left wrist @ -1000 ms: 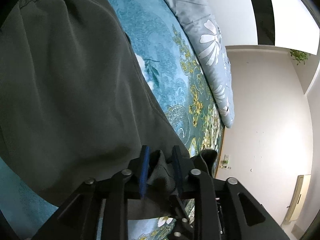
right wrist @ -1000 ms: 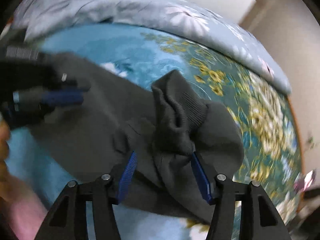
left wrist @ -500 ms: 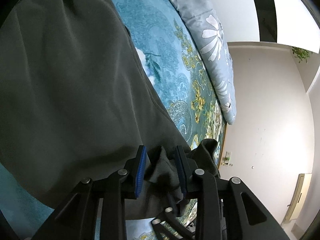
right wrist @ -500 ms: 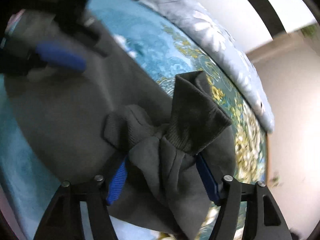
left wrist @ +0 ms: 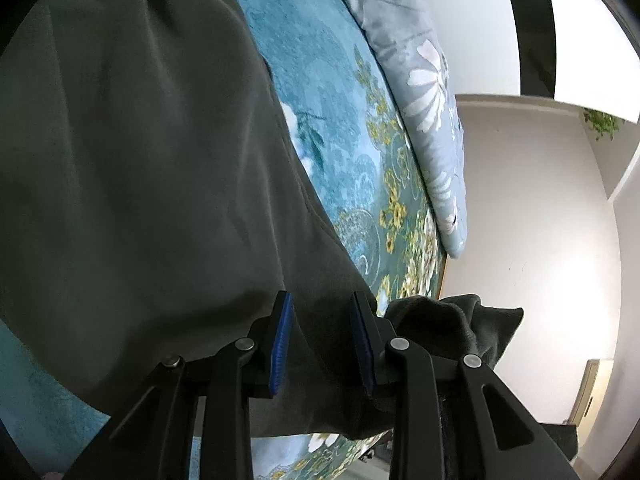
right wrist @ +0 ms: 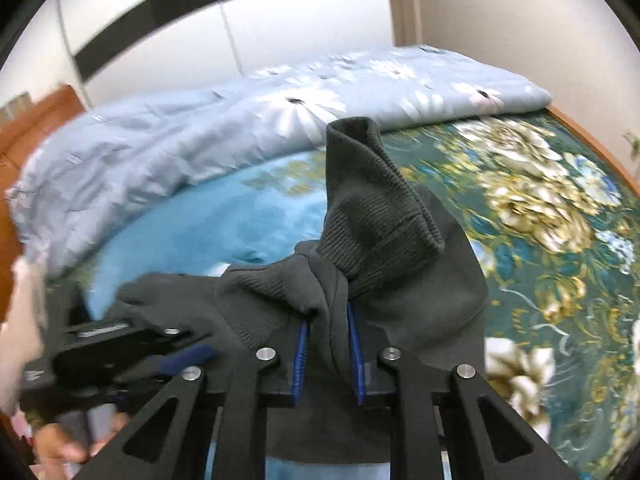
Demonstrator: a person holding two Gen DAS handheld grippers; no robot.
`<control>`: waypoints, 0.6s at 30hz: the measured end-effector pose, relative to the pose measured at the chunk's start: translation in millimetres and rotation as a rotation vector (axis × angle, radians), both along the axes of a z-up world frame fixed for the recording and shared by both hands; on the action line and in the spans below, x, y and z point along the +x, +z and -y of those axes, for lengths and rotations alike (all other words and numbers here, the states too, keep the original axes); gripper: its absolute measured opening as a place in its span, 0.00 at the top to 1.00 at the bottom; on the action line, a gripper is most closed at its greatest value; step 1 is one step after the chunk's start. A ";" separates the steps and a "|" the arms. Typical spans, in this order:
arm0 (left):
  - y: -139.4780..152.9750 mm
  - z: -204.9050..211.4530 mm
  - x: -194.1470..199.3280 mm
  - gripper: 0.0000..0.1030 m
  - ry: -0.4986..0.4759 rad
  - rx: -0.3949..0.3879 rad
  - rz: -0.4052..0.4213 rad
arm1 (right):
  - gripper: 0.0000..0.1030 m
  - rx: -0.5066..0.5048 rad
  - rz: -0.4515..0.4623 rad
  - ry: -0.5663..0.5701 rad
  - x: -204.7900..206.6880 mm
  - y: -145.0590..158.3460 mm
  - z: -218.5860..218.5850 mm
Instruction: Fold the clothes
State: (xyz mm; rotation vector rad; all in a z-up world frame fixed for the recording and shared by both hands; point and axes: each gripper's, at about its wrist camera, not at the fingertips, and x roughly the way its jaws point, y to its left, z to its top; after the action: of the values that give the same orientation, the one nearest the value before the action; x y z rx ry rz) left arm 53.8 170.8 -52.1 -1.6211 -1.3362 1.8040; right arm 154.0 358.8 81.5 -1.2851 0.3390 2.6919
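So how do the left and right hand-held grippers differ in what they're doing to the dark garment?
The right hand-held gripper pinches bunched fabric just below the ribbed cuff, which stands up above it; the left hand-held gripper straddles a flat stretch of the dark garment with a wider gap between its blue pads. Whether the left actually clamps is unclear. Both work the same end of the garment.
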 end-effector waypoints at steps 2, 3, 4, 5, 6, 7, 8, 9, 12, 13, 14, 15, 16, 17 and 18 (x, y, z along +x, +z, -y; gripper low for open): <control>-0.8 0.6 -0.2 0.71 0.004 0.002 0.006 | 0.80 0.045 0.070 0.069 -13.0 -20.6 17.8; -0.8 0.6 -0.7 0.71 0.005 0.001 0.005 | 0.79 0.067 0.114 0.107 -17.7 -32.7 27.3; -0.7 0.8 -0.8 0.71 0.005 -0.001 0.003 | 0.77 0.086 0.153 0.140 -19.1 -43.8 36.5; -0.6 0.7 -0.9 0.71 0.005 -0.002 0.002 | 0.77 0.108 0.190 0.173 -18.7 -54.4 46.1; -0.7 0.4 -0.9 0.70 0.004 -0.001 0.002 | 0.76 0.130 0.213 0.197 -17.2 -60.9 53.2; -1.0 -0.4 -0.9 0.70 0.001 0.002 0.002 | 0.71 0.153 0.224 0.216 -14.8 -64.3 58.4; -1.1 -1.4 -1.0 0.69 -0.003 0.005 0.002 | 0.68 0.165 0.229 0.232 -11.9 -65.4 61.1; -0.9 -2.4 -1.3 0.67 -0.009 0.008 0.000 | 0.56 0.158 0.223 0.242 -8.1 -63.6 60.6; 1.1 -8.8 -3.5 0.60 -0.045 0.041 -0.016 | 0.46 0.078 0.176 0.219 12.2 -51.0 52.2; 3.2 -12.1 -4.7 0.59 -0.061 0.058 -0.026 | 0.45 0.061 0.173 0.188 19.3 -50.1 46.2; 6.8 -16.1 -5.7 0.57 -0.079 0.077 -0.040 | 0.44 0.044 0.170 0.156 26.4 -49.3 40.3; 10.4 -20.0 -6.7 0.52 -0.097 0.097 -0.054 | 0.44 0.027 0.167 0.125 33.6 -48.4 34.4; 14.0 -24.0 -7.8 0.50 -0.115 0.117 -0.068 | 0.44 0.010 0.164 0.093 40.7 -47.5 28.5; 19.4 -29.5 -9.7 0.47 -0.137 0.127 -0.087 | 0.44 -0.007 0.161 0.062 47.8 -46.7 22.5; 27.2 -37.0 -12.9 0.44 -0.163 0.124 -0.115 | 0.44 -0.023 0.158 0.030 55.0 -45.8 16.6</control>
State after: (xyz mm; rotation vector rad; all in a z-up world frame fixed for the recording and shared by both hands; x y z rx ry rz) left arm 40.9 207.8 -24.9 -1.4924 -1.2039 1.6584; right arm 209.0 342.2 35.7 -1.5097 0.3351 2.5965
